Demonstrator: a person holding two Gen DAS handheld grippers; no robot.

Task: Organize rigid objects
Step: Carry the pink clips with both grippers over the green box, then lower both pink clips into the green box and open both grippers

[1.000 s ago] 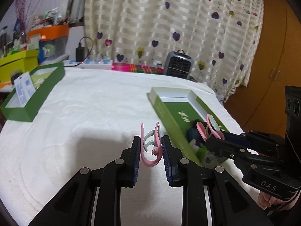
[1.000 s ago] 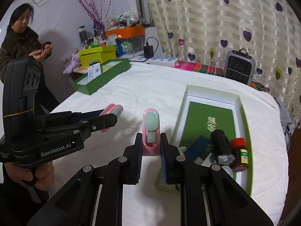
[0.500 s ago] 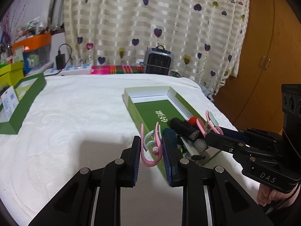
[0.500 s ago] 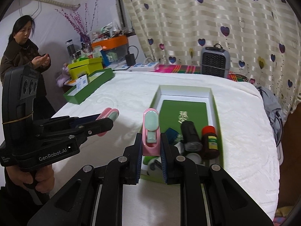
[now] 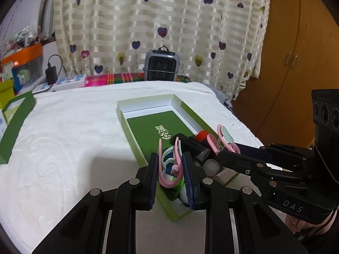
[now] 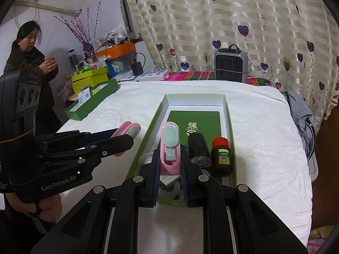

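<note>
We hold one pink clip in each gripper. The left gripper (image 5: 170, 169) is clenched on the left clip (image 5: 169, 165), whose pink arms stand up between the pads. The right gripper (image 6: 170, 167) is clenched on the right clip (image 6: 170, 148), upright, mint pad facing the camera. Both hang above the near end of the green box (image 6: 229, 114), which lies open on the white cloth (image 6: 264, 127).

The step in hand, as we judge it, is placing both clips in the box. To do it well:

1. Choose a free spot. The near end already holds a black tube (image 6: 198, 146), a brown bottle (image 6: 221, 156) with a red cap and several small items we cannot identify. The far end, over the green card (image 6: 197, 120), is bare.
2. Move one gripper at a time. In the left view the two grippers are close together over the box, so lowering both at once risks a collision.
3. Clear the box wall before descending; the left gripper sits just above the near left wall.
4. Lower until the clip rests on the floor of the box, then release. A drop from height could let the clip bounce out or knock the bottle over.
5. Withdraw straight up, jaws wide, so the pads do not drag the clip back.

The second green tray (image 6: 93, 101) at the far left edge is not needed for this step.
</note>
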